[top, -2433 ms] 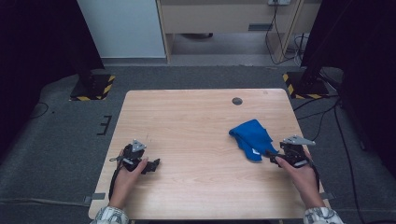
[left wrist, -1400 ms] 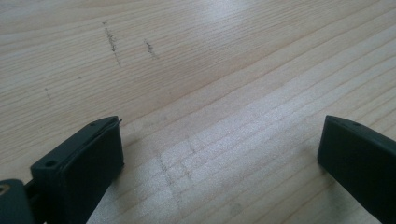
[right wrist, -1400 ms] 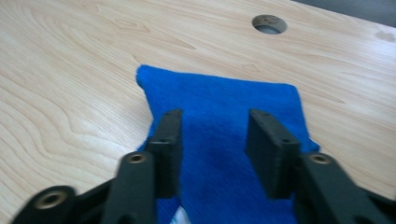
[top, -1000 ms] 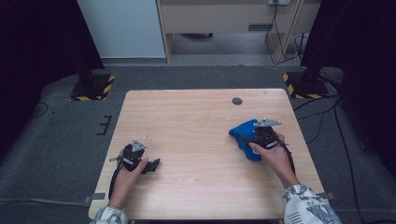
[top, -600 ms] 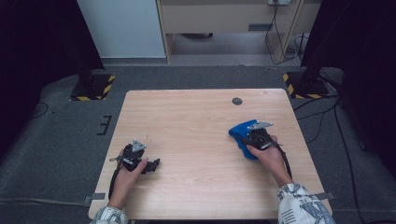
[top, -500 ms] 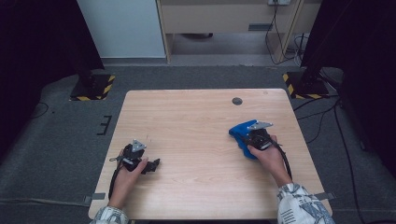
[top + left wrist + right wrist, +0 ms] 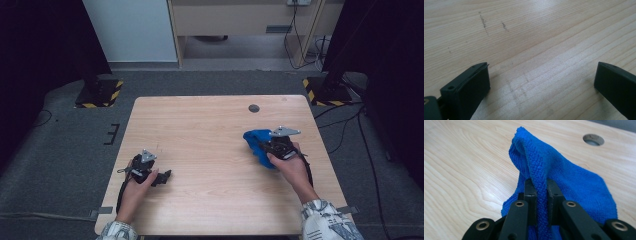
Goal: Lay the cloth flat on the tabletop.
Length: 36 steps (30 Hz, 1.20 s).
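Note:
A blue microfibre cloth (image 7: 255,141) lies crumpled on the right half of the wooden table (image 7: 200,125). My right gripper (image 7: 265,146) is shut on a raised fold of it. In the right gripper view the cloth (image 7: 574,180) is pinched between the two black jaws of the right gripper (image 7: 539,185), which have just been closing on that fold, and the fold stands up a little off the wood. My left gripper (image 7: 164,176) rests near the front left of the table. In its own view the left gripper (image 7: 541,80) stands open over bare wood, with nothing between the jaws.
A round cable hole (image 7: 254,108) sits in the table's back right part, and the hole (image 7: 593,139) lies beyond the cloth in the right gripper view. Grey carpet surrounds the table, with black stands at the back corners.
The right hand came in from the table's right front edge onto the cloth, its jaws closed on a fold, and it lifted slightly. The left hand has stayed put.

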Tool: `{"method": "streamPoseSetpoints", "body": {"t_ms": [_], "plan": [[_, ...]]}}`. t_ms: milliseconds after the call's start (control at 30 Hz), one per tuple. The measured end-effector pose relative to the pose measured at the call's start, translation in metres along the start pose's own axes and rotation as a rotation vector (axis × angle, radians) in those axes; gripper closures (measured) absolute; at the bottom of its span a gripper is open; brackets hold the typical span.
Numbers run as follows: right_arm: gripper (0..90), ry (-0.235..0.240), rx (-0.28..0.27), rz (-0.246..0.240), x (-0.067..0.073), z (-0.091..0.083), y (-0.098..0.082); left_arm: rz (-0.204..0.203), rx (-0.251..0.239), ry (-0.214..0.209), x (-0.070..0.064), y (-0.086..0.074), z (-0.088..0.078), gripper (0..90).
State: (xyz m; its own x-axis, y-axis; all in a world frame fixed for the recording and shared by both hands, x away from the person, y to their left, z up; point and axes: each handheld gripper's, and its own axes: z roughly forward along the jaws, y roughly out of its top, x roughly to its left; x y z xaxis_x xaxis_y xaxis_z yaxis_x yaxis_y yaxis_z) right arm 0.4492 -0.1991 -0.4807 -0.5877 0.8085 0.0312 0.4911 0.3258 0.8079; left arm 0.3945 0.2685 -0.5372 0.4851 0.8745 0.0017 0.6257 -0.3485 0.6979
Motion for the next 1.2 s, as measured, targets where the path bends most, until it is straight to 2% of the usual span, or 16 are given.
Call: {"method": "streamPoseSetpoints", "body": {"t_ms": [267, 533, 700, 1200], "plan": [[81.6, 0.024, -0.027, -0.004, 0.008, -0.006, 0.010, 0.000, 0.000, 0.000, 0.000, 0.000, 0.000, 0.0], [81.8, 0.057, -0.051, -0.014, 0.021, -0.008, 0.021, 0.001, 0.000, -0.001, 0.000, 0.000, 0.000, 0.0], [81.9, 0.085, -0.069, -0.013, 0.032, -0.010, 0.028, 0.000, 0.000, -0.001, 0.000, 0.000, 0.000, 0.0], [81.9, 0.154, -0.083, -0.065, 0.067, -0.015, 0.041, 0.001, 0.000, -0.001, 0.000, 0.000, 0.000, 0.0]]}}
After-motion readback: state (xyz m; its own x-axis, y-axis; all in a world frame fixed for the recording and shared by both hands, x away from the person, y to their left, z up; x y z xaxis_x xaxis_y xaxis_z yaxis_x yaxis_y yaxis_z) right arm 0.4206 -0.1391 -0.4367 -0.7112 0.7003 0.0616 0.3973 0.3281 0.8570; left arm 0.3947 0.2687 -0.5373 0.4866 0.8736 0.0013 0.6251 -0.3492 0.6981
